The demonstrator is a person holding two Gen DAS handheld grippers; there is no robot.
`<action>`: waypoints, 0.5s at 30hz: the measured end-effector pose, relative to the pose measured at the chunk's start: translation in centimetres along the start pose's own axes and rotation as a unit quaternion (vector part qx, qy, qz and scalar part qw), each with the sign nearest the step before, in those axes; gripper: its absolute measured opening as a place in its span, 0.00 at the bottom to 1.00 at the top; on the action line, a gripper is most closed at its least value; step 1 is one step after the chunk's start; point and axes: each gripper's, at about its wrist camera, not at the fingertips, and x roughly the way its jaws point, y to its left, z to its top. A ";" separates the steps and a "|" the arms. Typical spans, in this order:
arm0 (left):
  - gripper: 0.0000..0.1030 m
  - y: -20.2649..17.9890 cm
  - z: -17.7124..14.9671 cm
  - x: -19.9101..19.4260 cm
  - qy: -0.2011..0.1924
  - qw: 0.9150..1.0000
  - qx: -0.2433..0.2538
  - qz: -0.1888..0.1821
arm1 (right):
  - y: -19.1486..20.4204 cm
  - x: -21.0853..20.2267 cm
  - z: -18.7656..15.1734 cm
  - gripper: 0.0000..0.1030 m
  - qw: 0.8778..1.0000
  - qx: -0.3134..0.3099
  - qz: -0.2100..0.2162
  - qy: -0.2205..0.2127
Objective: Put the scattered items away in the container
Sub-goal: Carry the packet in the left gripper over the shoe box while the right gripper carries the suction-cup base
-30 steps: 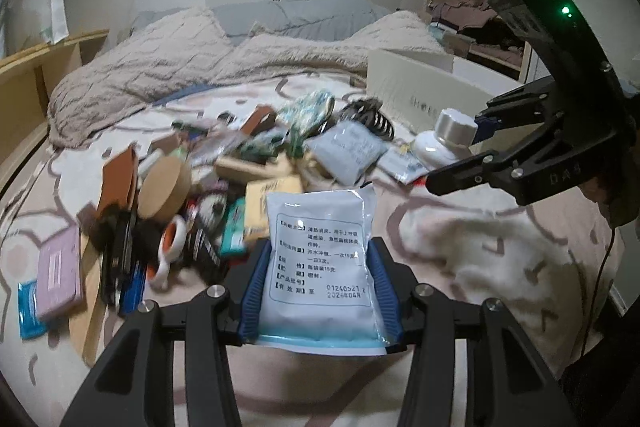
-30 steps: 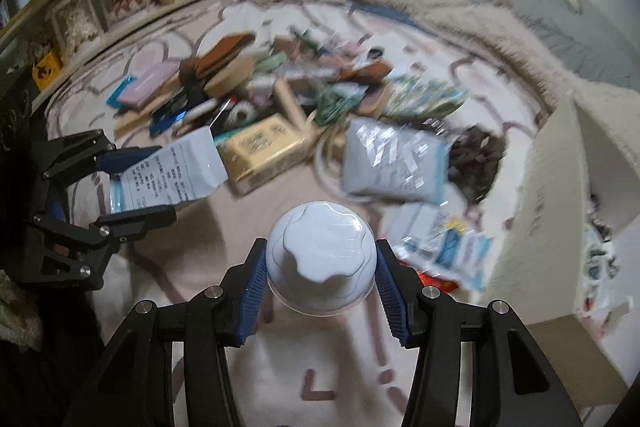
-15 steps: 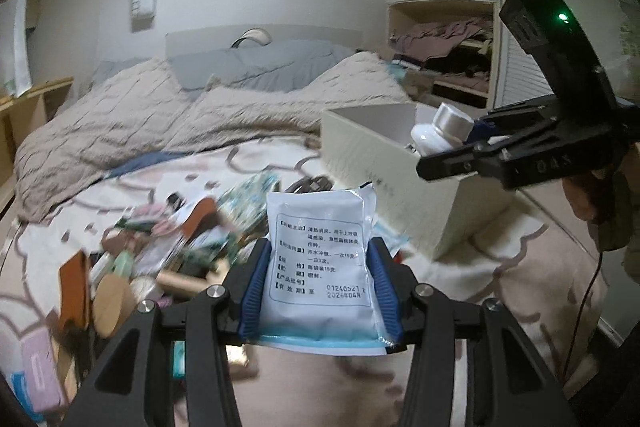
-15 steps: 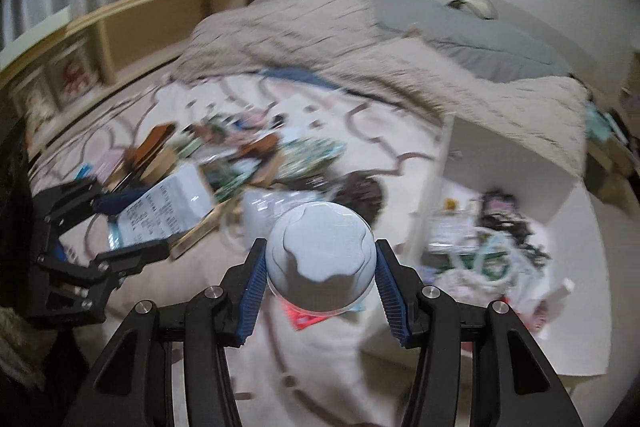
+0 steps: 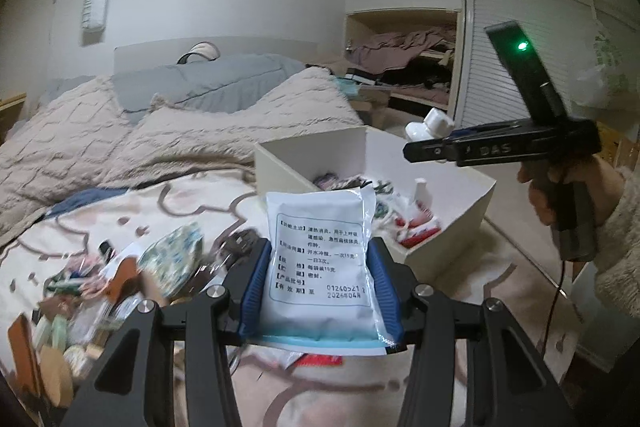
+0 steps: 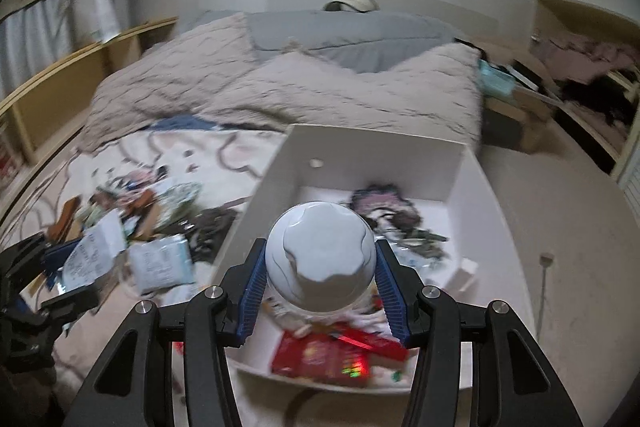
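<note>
So there's a white sachet [image 5: 322, 259] with printed black text, standing upright and pinched between the blue pads of the left gripper [image 5: 320, 291]. The white round jar [image 6: 320, 261] with a scalloped lid sits clamped in the right gripper [image 6: 320, 275], lid facing the camera, hanging right over the white box [image 6: 472, 171]. That box is open-topped and already has a red packet [image 6: 320, 359] and some tangled bits inside. The rest of the scattered pile [image 6: 132, 223] lies on the bed, off to the left of the right gripper.

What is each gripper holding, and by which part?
Left gripper: white packet, gripped by its side edges. Right gripper: white bottle, gripped on its sides below the cap.
</note>
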 end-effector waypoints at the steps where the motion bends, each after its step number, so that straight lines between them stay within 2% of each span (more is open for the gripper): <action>1: 0.47 -0.3 0.4 0.4 -0.002 1.000 0.001 -0.005 | -0.6 0.2 0.2 0.51 1.000 0.003 -0.006 0.000; 8: 0.47 -2.5 2.4 2.9 -0.003 1.000 0.014 -0.028 | -3.9 1.8 0.6 0.51 0.998 0.042 -0.032 0.022; 15: 0.47 -3.4 4.9 5.4 0.002 0.999 0.009 -0.051 | -5.6 4.1 -0.7 0.51 0.995 0.056 -0.040 0.079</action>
